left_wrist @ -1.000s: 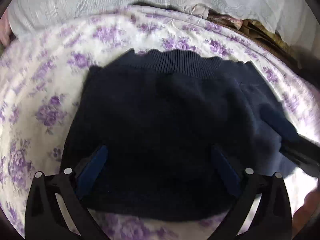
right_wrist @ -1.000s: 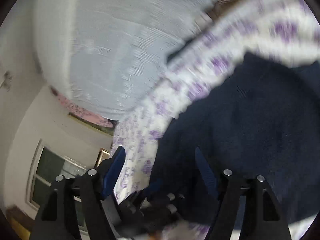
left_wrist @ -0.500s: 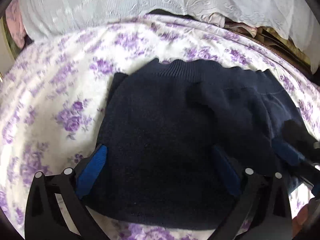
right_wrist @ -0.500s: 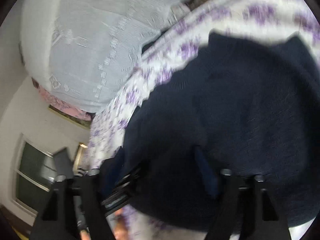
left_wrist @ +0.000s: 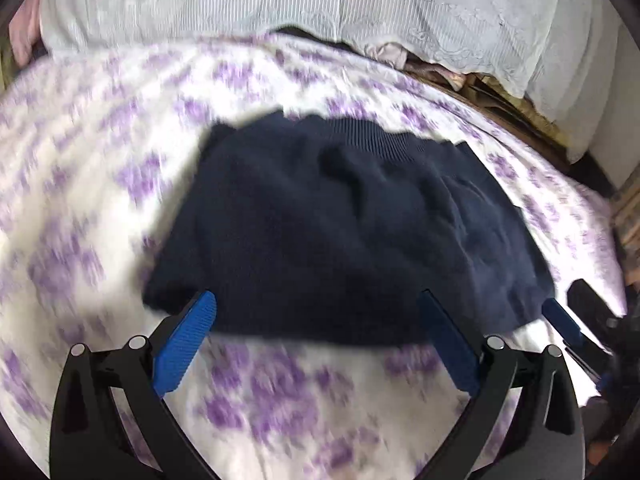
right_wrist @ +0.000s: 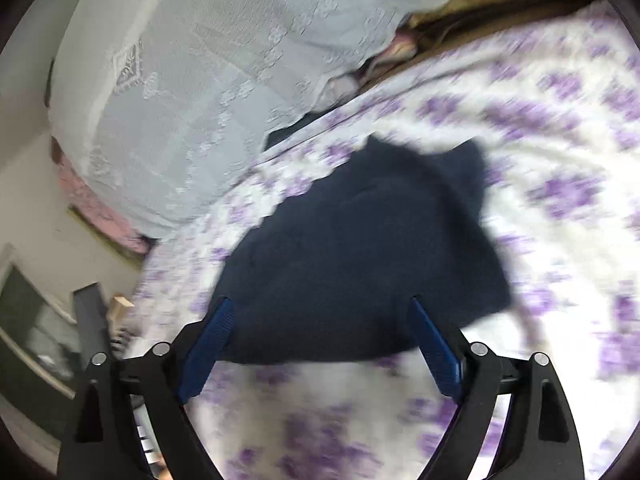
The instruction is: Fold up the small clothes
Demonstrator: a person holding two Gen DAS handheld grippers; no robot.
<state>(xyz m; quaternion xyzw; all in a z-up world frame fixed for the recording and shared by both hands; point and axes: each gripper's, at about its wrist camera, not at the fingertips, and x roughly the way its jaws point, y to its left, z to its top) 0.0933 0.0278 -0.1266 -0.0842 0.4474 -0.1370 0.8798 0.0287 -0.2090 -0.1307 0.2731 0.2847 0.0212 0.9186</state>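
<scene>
A small navy knitted sweater (left_wrist: 340, 232) lies folded on a white bedspread with purple flowers (left_wrist: 100, 200); its ribbed hem faces away. It also shows in the right wrist view (right_wrist: 360, 272). My left gripper (left_wrist: 316, 320) is open and empty, its blue pads just short of the sweater's near edge. My right gripper (right_wrist: 320, 328) is open and empty, at the sweater's near edge. The right gripper's blue finger (left_wrist: 560, 320) shows at the sweater's right side in the left wrist view.
A pale blue lace cloth (left_wrist: 280, 0) covers a pile at the back of the bed. Brown and pink fabrics (left_wrist: 460, 76) lie beneath it at right. A wall and window (right_wrist: 32, 320) are at left in the right wrist view.
Both grippers have pulled back from over the sweater toward its near edge; more bedspread shows in front. The sweater stays folded on the bed.
</scene>
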